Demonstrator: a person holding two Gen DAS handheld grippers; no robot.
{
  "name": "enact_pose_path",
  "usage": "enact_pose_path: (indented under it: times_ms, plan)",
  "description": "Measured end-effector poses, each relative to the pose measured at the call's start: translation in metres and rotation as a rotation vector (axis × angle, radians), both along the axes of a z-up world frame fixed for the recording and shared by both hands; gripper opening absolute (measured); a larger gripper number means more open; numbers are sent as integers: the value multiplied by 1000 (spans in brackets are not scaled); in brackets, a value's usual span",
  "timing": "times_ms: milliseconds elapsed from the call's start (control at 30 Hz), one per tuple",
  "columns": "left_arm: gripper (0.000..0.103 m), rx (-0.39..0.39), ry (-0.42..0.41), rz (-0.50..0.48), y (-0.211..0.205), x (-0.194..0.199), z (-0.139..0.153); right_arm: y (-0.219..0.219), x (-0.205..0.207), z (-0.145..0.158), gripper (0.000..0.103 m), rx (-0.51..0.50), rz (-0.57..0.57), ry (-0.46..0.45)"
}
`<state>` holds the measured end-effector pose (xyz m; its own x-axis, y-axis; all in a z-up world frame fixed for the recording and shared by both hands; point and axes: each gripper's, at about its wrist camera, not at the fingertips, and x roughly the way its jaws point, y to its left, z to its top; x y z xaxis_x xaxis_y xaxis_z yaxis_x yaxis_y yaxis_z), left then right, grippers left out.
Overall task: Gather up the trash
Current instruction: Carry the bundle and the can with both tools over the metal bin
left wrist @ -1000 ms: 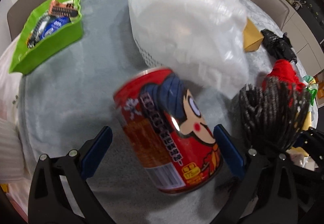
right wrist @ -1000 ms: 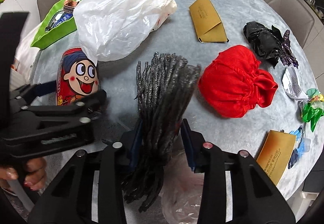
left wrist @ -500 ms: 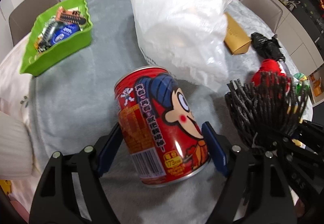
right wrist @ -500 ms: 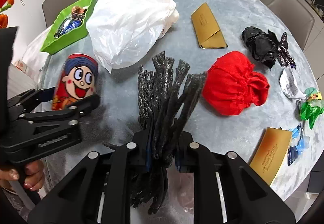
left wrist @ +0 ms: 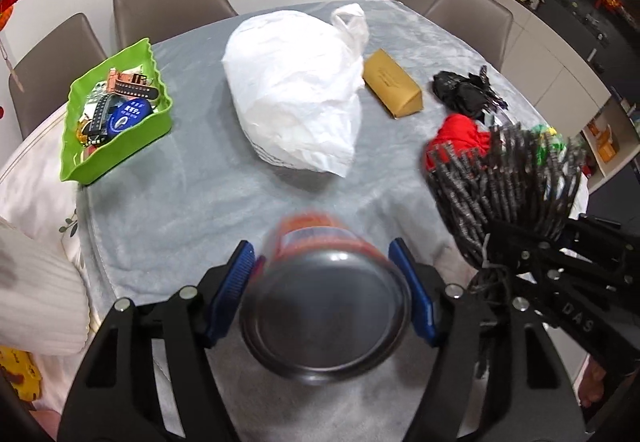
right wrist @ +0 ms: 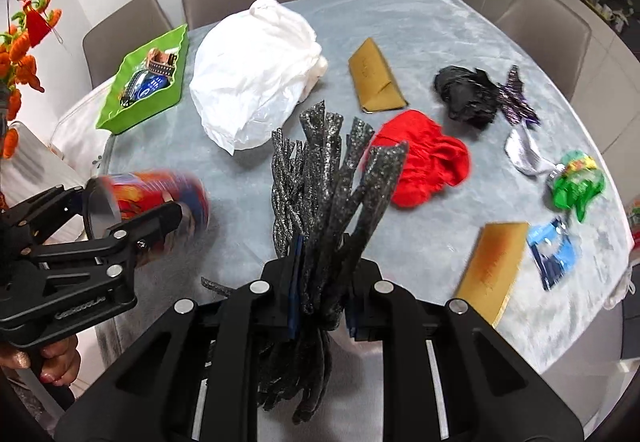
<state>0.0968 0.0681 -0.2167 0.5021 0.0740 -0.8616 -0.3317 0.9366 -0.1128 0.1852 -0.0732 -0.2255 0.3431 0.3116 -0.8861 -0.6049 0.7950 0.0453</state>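
Can (left wrist: 326,306) tipped, base toward camera, in closing left tool (left wrist: 330,282), right tool (right wrist: 320,274) clenching glitter strips (right wrist: 332,178).

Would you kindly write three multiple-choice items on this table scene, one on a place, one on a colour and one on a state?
1. Where does the green tray stand?
A. by the table's far-left edge, left of the white plastic bag
B. between the red cloth and the black wrapper
C. under the gold box

2. What colour is the crumpled cloth beyond the glittery strips?
A. blue
B. red
C. yellow

3. What is the right gripper doing?
A. standing open over bare cloth
B. clamped on the bundle of dark glittery strips
C. holding the can

Answers:
1. A: the tray sits at the far-left rim, with the bag to its right.
2. B: it is bright red.
3. B: its pads press the bundle from both sides, while the can sits between the left gripper's fingers.
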Motion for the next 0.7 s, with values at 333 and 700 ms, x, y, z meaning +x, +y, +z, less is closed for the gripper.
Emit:
enact_pose_path:
  times_ms: [333,700]
  plan:
    - [67,-32,56,-14,-11,-10,-25,-27,-15,16,16,4,-58,-28]
    - [67,-8,16,-166,-47,-10,3,-56,-26,32,16,56,-148,-42]
